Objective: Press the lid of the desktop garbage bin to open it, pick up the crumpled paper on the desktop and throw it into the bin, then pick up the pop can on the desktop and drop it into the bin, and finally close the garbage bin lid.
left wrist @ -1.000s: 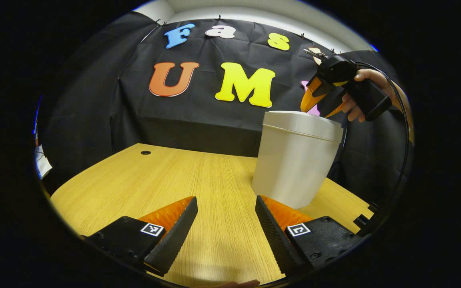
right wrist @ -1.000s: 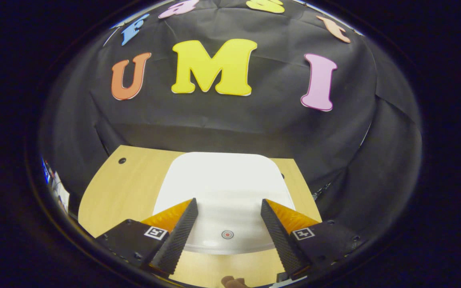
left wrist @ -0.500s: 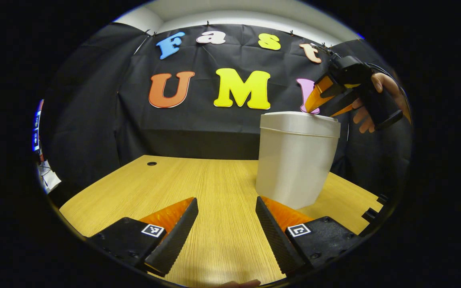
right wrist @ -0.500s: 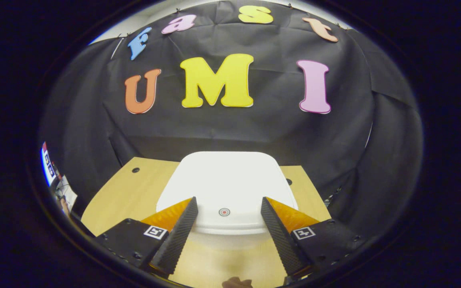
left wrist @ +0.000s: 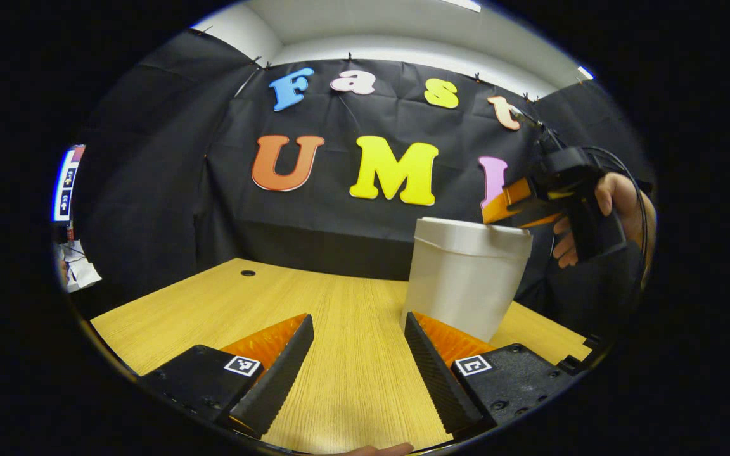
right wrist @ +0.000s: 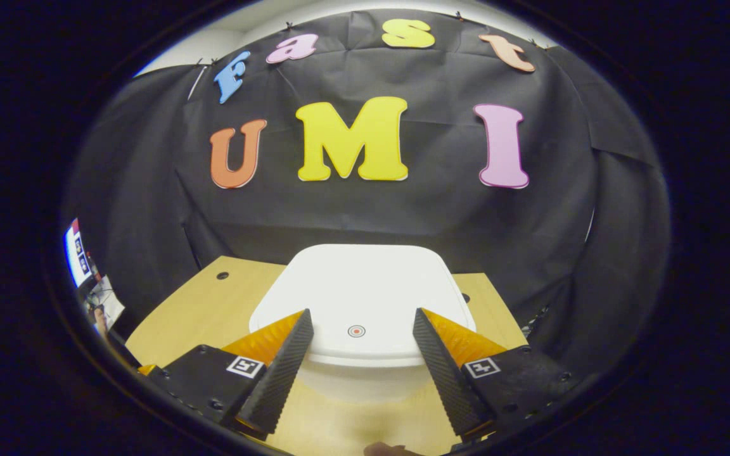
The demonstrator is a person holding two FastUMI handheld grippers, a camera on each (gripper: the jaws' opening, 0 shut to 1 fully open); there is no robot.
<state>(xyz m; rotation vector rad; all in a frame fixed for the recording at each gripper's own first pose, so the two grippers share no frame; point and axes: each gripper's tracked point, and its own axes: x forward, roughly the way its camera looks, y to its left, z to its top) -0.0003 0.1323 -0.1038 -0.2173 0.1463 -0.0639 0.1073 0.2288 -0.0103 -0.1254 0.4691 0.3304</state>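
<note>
A white garbage bin (left wrist: 463,278) stands on the wooden desk (left wrist: 314,310) with its lid (right wrist: 365,297) down flat. In the right gripper view my right gripper (right wrist: 360,323) hovers open just over the lid's near edge, a small red dot (right wrist: 356,330) lying between its fingers. The left gripper view shows that same gripper (left wrist: 517,209) in a hand (left wrist: 612,209) at the bin's top right rim. Low over the desk, my left gripper (left wrist: 358,329) stands open with nothing in it, the bin just beyond its right finger.
The black cloth wall rises right behind the desk. A small cable hole (left wrist: 248,273) sits in the desk at the far left. The desk's right edge (left wrist: 568,335) runs close past the bin. A cable (left wrist: 631,177) loops from the right gripper.
The right gripper has dropped and pulled back a little toward the lid's near edge. The left gripper view has tilted upward, and the bin looks slightly farther off.
</note>
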